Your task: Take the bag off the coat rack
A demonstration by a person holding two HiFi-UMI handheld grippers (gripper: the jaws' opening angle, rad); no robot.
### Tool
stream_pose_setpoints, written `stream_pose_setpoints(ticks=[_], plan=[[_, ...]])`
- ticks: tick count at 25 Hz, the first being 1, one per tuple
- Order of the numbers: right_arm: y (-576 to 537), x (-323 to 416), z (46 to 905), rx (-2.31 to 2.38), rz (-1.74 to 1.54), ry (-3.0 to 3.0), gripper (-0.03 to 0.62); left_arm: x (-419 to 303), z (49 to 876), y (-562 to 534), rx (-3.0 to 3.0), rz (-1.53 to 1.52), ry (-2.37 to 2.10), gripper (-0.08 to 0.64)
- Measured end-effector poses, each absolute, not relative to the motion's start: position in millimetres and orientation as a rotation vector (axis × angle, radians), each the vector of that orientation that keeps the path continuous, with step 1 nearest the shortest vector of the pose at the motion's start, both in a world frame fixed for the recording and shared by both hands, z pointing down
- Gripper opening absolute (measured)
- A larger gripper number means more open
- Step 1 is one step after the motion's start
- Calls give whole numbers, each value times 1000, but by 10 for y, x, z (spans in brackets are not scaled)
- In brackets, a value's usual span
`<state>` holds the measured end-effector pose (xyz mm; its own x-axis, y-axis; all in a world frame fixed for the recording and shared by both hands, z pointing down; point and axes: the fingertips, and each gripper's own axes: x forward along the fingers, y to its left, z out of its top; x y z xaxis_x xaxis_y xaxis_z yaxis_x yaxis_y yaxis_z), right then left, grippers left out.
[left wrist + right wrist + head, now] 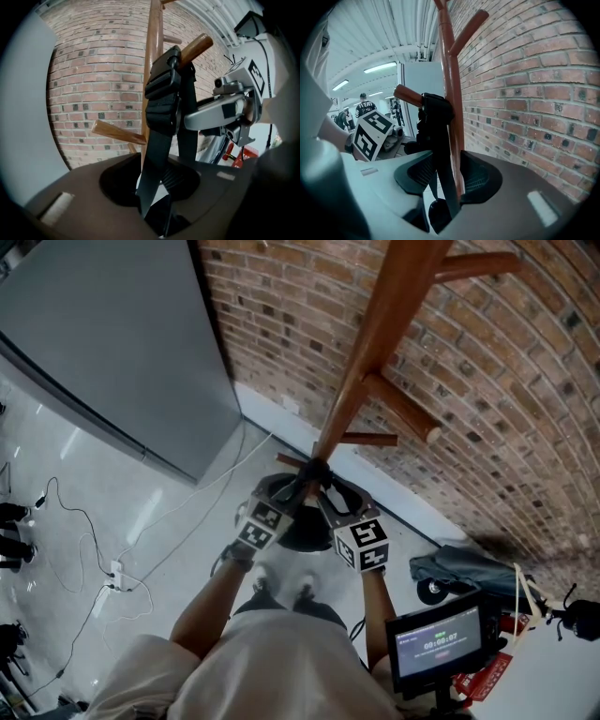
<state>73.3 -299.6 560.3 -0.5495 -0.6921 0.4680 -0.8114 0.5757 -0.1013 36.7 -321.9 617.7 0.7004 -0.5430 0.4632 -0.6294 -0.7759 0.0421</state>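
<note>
A wooden coat rack (375, 343) stands against the brick wall. The bag's black strap (164, 93) hangs over a slanted peg (199, 44) and drops between my left gripper's (157, 206) jaws. Those jaws stand close round the strap, open, with no clear pinch. My right gripper (440, 206) is open too, with the strap (436, 140) and the rack's pole (452, 117) in its gap. In the head view the left gripper (292, 491) and right gripper (330, 495) meet at the strap (314, 470) from either side. The bag's body is hidden below them.
A grey panel (112, 343) stands at the left, with cables (103, 577) on the shiny floor. A small screen (436, 643), a grey bundle (469, 568) and red gear (487, 671) sit at the right. More pegs (403, 409) jut out above. People stand far off (363, 110).
</note>
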Motion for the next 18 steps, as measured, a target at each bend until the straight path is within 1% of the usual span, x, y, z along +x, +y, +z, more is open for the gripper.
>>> stream_pose_setpoints(ticks=[3, 6, 10, 15, 18], plan=[[-3028, 731, 5639, 1225, 445, -2426, 142, 375, 6176, -3215, 2710, 646, -944, 75], [-3042, 718, 5675, 1226, 460, -2419, 126, 376, 6176, -3209, 2703, 650, -945, 64], [-3063, 706, 5699, 1243, 467, -2406, 84, 369, 6171, -3197, 2698, 662, -953, 12], [-3029, 705, 5662, 1279, 459, -2392, 10, 352, 6162, -3159, 2690, 675, -944, 5], [-3003, 700, 5649, 1280, 464, -2388, 8, 330, 6152, -3130, 2686, 672, -944, 5]])
